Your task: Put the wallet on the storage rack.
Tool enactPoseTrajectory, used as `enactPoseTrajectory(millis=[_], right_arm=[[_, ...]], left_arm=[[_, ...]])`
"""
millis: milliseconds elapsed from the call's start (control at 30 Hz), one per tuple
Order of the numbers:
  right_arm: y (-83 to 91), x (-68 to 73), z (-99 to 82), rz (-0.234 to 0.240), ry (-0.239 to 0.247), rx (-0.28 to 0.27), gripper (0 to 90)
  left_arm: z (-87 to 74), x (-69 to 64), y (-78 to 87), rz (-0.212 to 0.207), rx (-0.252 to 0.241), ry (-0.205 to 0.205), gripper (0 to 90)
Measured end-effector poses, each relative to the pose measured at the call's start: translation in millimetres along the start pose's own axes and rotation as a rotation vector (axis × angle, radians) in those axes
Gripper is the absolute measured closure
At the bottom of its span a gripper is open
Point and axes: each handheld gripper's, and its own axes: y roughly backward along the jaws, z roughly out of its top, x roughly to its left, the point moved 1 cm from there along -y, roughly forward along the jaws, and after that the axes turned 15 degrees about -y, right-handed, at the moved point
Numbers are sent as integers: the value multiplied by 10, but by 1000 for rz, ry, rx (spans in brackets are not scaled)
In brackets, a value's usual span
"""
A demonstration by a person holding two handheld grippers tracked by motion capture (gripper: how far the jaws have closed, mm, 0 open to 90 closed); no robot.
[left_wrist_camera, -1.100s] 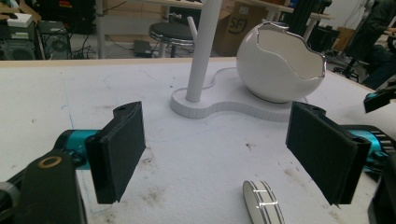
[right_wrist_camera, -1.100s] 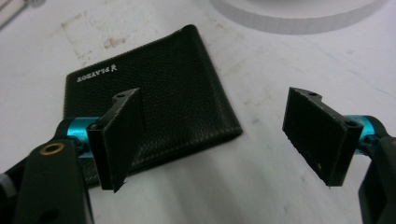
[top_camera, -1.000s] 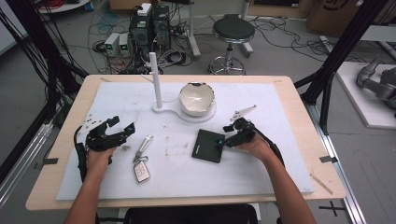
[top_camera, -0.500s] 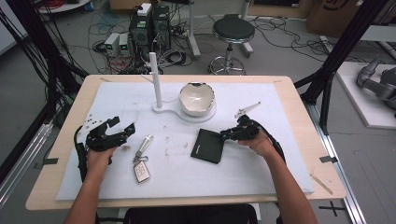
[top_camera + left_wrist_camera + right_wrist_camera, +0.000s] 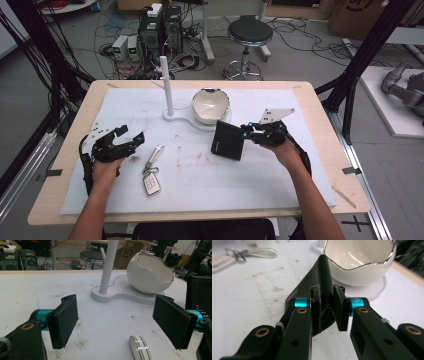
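The right hand-held gripper (image 5: 246,131) is pinching the near edge of a black leather wallet (image 5: 227,141), jaws having just closed on it. The wallet is tilting off the tabletop (image 5: 300,165), its long axis pointing toward the white egg-shaped bowl (image 5: 211,104). The left hand-held gripper (image 5: 131,138) is resting open beside the keys (image 5: 152,172).
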Motion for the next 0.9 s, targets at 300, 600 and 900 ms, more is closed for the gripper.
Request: enactPoseTrajectory(millis=[300,600,900], right_arm=[[-4,111,-7,76,21,29,762],[42,233,4,178,30,11,679],[-159,181,-10,76,-31,46,412]], left_arm=[[0,4,4,2,1,-1,203],[1,-1,4,-1,-3,-2,203],[-1,-7,-1,-4,1,0,204]])
